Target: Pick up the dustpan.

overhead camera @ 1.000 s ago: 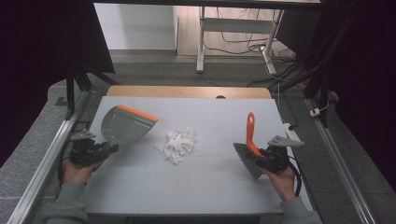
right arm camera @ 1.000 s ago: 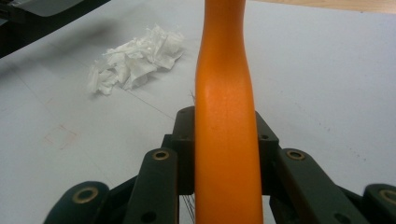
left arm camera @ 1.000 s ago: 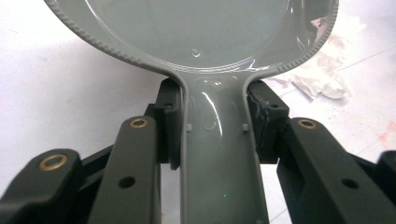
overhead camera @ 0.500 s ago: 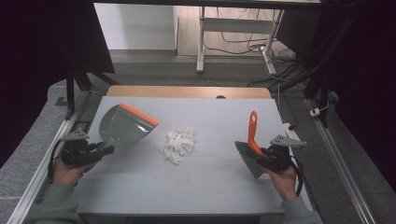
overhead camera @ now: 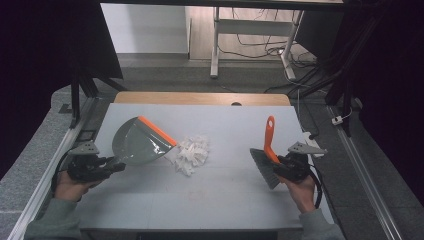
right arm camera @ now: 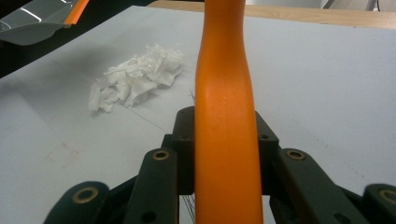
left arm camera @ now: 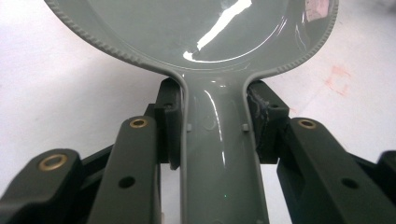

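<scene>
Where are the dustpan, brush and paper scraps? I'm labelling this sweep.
dustpan point(overhead camera: 134, 145), high view, grey pan.
brush point(overhead camera: 270, 136), high view, orange handle.
paper scraps point(overhead camera: 192, 154), high view, middle of the pile.

Grey-green sleeves on both forearms; each black gripper, left point(overhead camera: 107, 166) and right point(overhead camera: 276, 167), carries brass-ringed pivots, a grey three-cornered top plate and a black cable.

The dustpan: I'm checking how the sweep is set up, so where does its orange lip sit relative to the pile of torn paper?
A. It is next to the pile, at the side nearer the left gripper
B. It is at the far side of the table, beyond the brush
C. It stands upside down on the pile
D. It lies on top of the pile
A: in the high view the dustpan, clamped by its handle in the left gripper, has its orange lip just beside the paper pile on that gripper's side, while the brush is in the right gripper across the table.
</scene>
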Motion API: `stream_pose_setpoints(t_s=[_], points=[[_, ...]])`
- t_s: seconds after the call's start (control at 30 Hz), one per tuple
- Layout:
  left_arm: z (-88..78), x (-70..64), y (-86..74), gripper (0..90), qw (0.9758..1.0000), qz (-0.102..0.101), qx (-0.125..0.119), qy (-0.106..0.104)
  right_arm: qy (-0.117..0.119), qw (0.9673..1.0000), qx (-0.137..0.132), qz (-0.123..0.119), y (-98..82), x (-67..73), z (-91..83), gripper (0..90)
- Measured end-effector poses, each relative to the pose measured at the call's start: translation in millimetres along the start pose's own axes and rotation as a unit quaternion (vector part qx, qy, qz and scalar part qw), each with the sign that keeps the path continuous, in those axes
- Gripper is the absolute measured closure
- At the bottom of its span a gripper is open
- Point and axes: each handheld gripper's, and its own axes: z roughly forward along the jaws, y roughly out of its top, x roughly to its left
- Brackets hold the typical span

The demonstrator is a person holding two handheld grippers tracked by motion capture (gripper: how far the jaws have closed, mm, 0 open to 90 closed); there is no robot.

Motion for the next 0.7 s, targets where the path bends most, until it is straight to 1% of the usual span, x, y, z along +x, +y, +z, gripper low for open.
stream_pose_setpoints(t_s=[0.13,0.23,0.4,0.5,0.67,0.7], points=[[-2.0,-6.0,-0.8,61.5,0.9998,0.018,0.004,-0.008,0.001,1.0,-0.001,-0.001,2.8,0.8,2.4,70.0],[-2.9,-8.4,-1.4,61.5,0.9995,0.026,0.008,-0.013,0.002,1.0,-0.003,-0.001,5.0,0.9,4.5,70.0],[-3.9,-11.2,-3.3,61.5,0.9993,0.028,0.019,-0.016,0.004,0.9999,-0.006,-0.011,7.4,4.5,7.6,70.0],[-4.5,-15.3,-5.8,61.5,0.9985,0.038,0.034,-0.021,0.006,0.9999,-0.005,-0.014,8.2,6.8,8.6,70.0],[-4.3,-20.4,-10.3,61.5,0.997,0.053,0.049,-0.029,0.01,0.9998,-0.002,-0.019,8.6,8.9,10.9,70.0],[-4.0,-21.3,-11.8,61.4,0.9967,0.054,0.052,-0.031,0.011,0.9998,-0.003,-0.018,8.8,9.3,11.2,70.0]])
